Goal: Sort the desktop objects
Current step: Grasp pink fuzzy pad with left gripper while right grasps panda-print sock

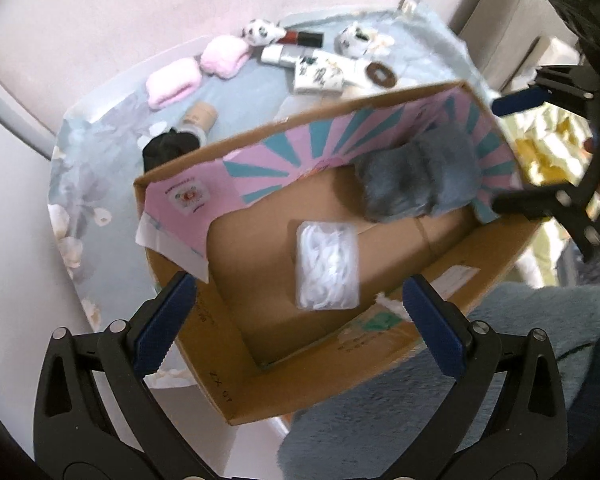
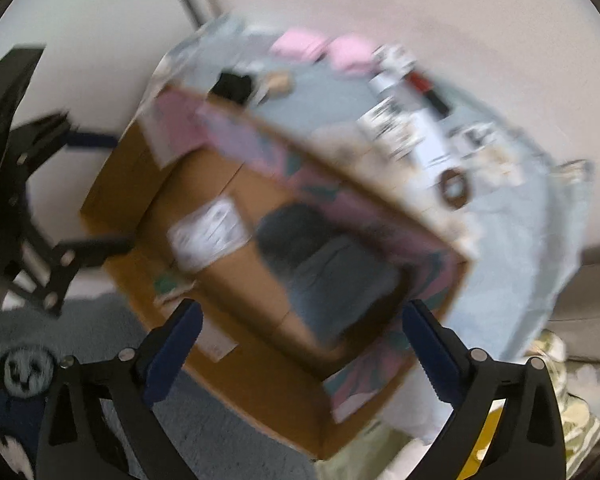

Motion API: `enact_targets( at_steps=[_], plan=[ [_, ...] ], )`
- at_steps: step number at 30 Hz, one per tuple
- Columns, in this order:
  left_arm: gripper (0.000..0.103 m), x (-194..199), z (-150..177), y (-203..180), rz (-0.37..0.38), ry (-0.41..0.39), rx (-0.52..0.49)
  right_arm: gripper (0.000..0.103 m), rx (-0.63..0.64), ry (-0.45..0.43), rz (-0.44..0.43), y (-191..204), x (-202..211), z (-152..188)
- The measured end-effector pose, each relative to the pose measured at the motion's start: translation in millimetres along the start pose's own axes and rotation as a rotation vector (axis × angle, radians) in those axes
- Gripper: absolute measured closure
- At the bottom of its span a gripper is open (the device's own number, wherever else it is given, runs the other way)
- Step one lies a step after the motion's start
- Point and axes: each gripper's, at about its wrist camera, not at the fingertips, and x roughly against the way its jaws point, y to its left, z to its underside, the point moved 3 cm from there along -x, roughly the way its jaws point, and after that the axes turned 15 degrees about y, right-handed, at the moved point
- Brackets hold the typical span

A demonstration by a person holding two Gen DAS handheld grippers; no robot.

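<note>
Blue-padded left gripper (image 1: 300, 320) was spread wide with nothing between its fingers, above the near edge of the open cardboard box (image 1: 236, 364). Right gripper (image 2: 304, 344) likewise gaped wide and held nothing, over the same box; that view was badly motion-blurred. Inside the box: clear packet of white stuff (image 1: 327, 266) on the floor, grey fuzzy item (image 1: 418, 172) against the far wall. Beyond on the floral cloth (image 1: 100, 148): black item (image 1: 168, 150), two pink plush pieces (image 1: 196, 72), patterned boxes (image 1: 320, 72).
</note>
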Motion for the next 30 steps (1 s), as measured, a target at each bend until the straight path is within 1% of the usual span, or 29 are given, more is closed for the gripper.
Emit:
enact_targets(
  at_steps=[2, 4, 8, 15, 18, 20, 22, 25, 27, 30],
  plan=[
    [0.0, 13.2, -3.0, 1.7, 0.01, -0.026, -0.002, 0.003, -0.014, -0.057, 0.014, -3.5, 21.1, -1.1],
    [0.0, 28.0, -6.7, 5.0, -0.008, -0.06, -0.003, 0.003, -0.029, -0.093, 0.038, -8.5, 36.9, -1.4],
    [0.0, 50.7, -16.8, 21.0, -0.052, -0.108, 0.014, 0.003, -0.09, -0.118, 0.11, -28.4, 51.2, -2.8],
    [0.0, 64.8, -41.6, 70.6, -0.05, -0.14, 0.095, 0.003, -0.226, -0.143, 0.051, -72.5, 67.6, -12.8],
    [0.0, 64.1, -62.0, 94.6, -0.032, -0.151, 0.14, 0.003, -0.262, -0.142, 0.046, -86.6, 68.8, -20.7],
    [0.0, 58.2, -80.3, 108.5, -0.02, -0.153, 0.166, 0.003, -0.279, -0.139, 0.035, -97.0, 63.0, -32.6],
    [0.0, 44.0, -105.2, 123.3, -0.01, -0.132, 0.2, 0.003, -0.308, -0.131, 0.02, -110.9, 50.4, -48.1],
    [0.0, 12.1, -144.5, 141.7, 0.001, -0.09, 0.247, 0.003, -0.348, -0.118, 0.02, -131.9, 24.6, -71.2],
    [0.0, -14.4, -168.4, 153.7, -0.014, -0.068, 0.27, 0.003, -0.386, -0.096, 0.023, -149.2, -0.4, -88.0],
    [0.0, -58.1, -196.5, 171.3, -0.03, -0.001, 0.298, 0.003, -0.436, -0.057, -0.042, -171.9, -35.8, -109.6]
  ],
)
